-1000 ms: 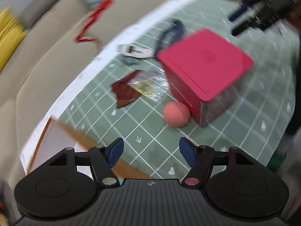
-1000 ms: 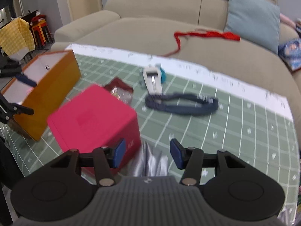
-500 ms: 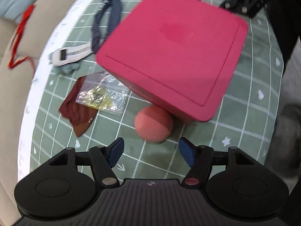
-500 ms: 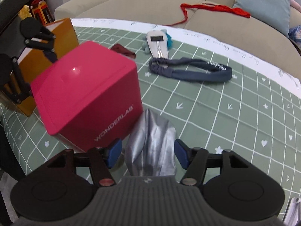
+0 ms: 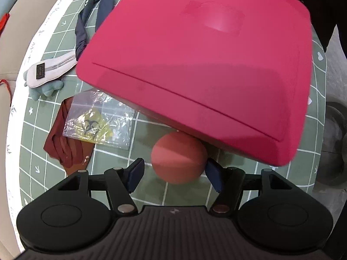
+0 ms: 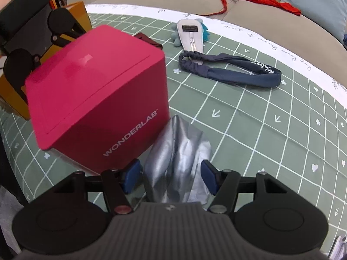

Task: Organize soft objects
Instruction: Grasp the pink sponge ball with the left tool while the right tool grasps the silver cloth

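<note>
A pink foam ball [image 5: 179, 158] lies on the green checked cloth against the magenta WONDERLAB box [image 5: 201, 65]. My left gripper [image 5: 173, 176] is open, its blue pads on either side of the ball. A crumpled silver foil bag [image 6: 176, 158] lies beside the box [image 6: 97, 99] in the right wrist view. My right gripper [image 6: 171, 176] is open with its pads either side of the bag. A navy headband [image 6: 229, 69], a grey-white pouch [image 6: 190, 35] and a dark red cloth [image 5: 65, 145] lie further off.
A clear zip bag [image 5: 99, 121] with yellow contents lies on the red cloth. An orange box [image 6: 13, 99] stands at the left in the right wrist view, behind the other black gripper [image 6: 32, 43]. A beige sofa [image 6: 271, 21] with a red strap [image 6: 260, 1] borders the table.
Both grippers moved forward and lower. The ball now sits between the left pads and the foil bag between the right pads. Both stay open.
</note>
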`<move>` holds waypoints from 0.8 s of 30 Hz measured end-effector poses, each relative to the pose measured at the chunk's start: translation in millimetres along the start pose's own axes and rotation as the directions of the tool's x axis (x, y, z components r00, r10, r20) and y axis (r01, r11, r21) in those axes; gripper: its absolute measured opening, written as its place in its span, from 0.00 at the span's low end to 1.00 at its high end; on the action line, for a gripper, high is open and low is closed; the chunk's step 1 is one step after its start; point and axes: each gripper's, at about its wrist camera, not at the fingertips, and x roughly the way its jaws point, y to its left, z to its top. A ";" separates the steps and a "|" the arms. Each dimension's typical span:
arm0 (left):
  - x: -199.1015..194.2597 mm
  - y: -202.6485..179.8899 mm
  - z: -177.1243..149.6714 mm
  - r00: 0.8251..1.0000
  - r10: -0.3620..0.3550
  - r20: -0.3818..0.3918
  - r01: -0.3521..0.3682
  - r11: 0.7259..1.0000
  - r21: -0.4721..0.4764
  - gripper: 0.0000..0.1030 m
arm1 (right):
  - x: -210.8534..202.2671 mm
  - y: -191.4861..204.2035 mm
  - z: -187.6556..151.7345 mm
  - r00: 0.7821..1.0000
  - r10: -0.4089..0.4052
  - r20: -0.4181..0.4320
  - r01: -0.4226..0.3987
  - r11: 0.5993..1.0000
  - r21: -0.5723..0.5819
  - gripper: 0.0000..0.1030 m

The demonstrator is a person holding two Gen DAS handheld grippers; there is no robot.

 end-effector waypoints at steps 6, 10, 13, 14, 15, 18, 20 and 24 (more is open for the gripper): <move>8.9 0.4 -0.7 0.999 -0.020 0.026 0.019 0.999 0.038 0.71 | 11.9 2.4 3.5 0.999 -0.020 -0.044 0.020 1.000 -0.007 0.59; 9.7 1.6 -1.0 0.997 -0.054 0.052 0.051 0.997 0.054 0.69 | 16.5 1.4 3.6 0.998 -0.017 -0.054 0.017 1.000 -0.004 0.59; 11.2 6.5 -0.6 0.995 -0.083 0.049 0.081 0.996 0.044 0.63 | 19.6 1.6 4.1 0.998 -0.013 -0.061 0.013 1.000 -0.005 0.51; 12.2 8.2 0.6 0.995 -0.089 0.047 0.087 0.995 0.039 0.62 | 20.7 1.5 4.0 0.998 -0.011 -0.066 0.011 1.000 -0.005 0.44; 12.5 9.3 0.9 0.995 -0.094 0.045 0.093 0.995 0.034 0.61 | 21.9 1.0 4.1 0.998 -0.009 -0.070 0.008 1.000 -0.005 0.41; 13.1 11.8 0.9 0.995 -0.096 0.032 0.096 0.995 0.022 0.58 | 24.6 0.1 4.1 0.997 -0.008 -0.082 0.008 1.000 -0.003 0.24; 13.2 12.9 0.9 0.995 -0.092 0.028 0.091 0.995 0.025 0.57 | 25.3 -1.6 4.3 0.996 -0.020 -0.084 0.020 1.000 -0.001 0.15; 11.3 13.7 -1.2 0.997 -0.075 0.032 0.074 0.997 0.029 0.55 | 23.9 -6.7 5.3 0.997 -0.020 -0.080 0.022 0.999 0.024 0.13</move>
